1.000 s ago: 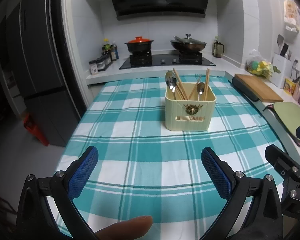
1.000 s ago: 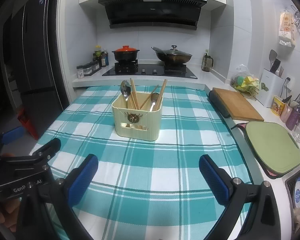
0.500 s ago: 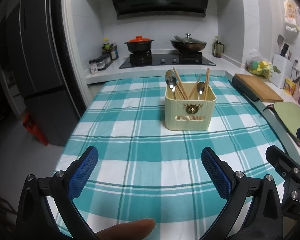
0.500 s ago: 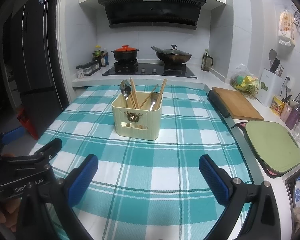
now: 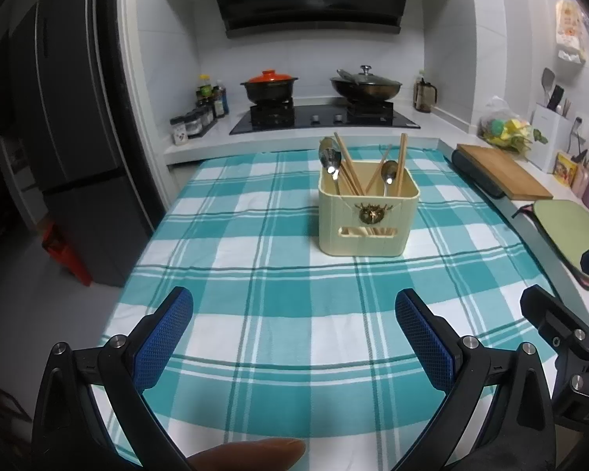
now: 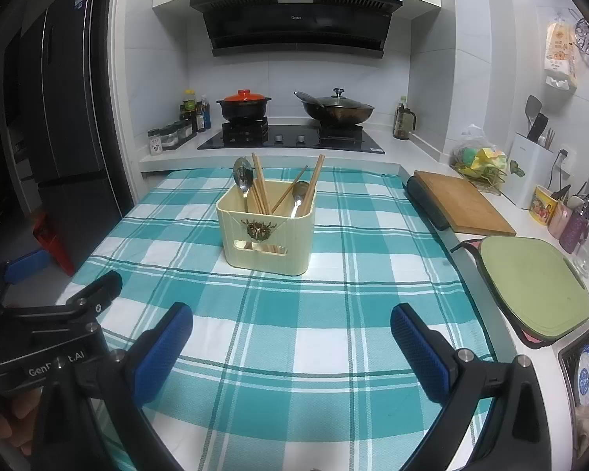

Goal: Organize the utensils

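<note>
A cream utensil box (image 5: 367, 219) stands on the teal checked tablecloth (image 5: 294, 286), also in the right wrist view (image 6: 266, 231). Two metal spoons (image 5: 330, 159) and several wooden chopsticks (image 5: 400, 163) stand inside it. My left gripper (image 5: 294, 337) is open and empty, low over the cloth well in front of the box. My right gripper (image 6: 292, 343) is open and empty, beside the left one and equally far from the box. Part of the left gripper shows at the left of the right wrist view (image 6: 70, 310).
A wooden cutting board (image 6: 463, 202) and a green board (image 6: 534, 282) lie on the counter at the right. A stove with a red-lidded pot (image 6: 244, 104) and a wok (image 6: 335, 110) is behind. A dark fridge (image 5: 70, 137) stands at the left.
</note>
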`<state>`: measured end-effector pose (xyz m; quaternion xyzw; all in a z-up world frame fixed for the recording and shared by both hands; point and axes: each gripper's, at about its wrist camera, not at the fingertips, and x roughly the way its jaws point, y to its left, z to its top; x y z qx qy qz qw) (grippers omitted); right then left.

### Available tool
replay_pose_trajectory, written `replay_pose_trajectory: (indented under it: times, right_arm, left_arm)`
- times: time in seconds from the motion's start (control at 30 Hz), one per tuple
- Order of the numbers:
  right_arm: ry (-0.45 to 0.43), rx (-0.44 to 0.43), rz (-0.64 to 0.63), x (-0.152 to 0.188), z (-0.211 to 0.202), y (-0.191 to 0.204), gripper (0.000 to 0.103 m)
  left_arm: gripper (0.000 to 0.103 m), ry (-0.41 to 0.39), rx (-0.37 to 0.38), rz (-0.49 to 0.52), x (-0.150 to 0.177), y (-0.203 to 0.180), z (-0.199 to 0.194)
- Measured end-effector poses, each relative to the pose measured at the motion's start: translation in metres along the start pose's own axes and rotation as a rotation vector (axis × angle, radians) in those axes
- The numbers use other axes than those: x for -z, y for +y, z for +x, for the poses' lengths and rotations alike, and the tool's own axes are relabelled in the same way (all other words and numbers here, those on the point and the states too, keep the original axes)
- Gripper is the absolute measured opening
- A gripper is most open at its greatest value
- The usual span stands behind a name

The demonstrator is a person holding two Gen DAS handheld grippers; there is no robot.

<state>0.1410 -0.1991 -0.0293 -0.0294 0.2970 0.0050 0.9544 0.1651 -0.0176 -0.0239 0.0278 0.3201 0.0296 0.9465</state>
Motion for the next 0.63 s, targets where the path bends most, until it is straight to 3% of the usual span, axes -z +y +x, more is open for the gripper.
replay_pose_trajectory:
  times: [0.63]
  right_arm:
    - [0.001, 0.005, 0.003, 0.0007, -0.0008, -0.0051, 0.103]
  left_arm:
    - [0.103, -0.026, -0.024, 0.003, 0.0, -0.0024, -0.0036]
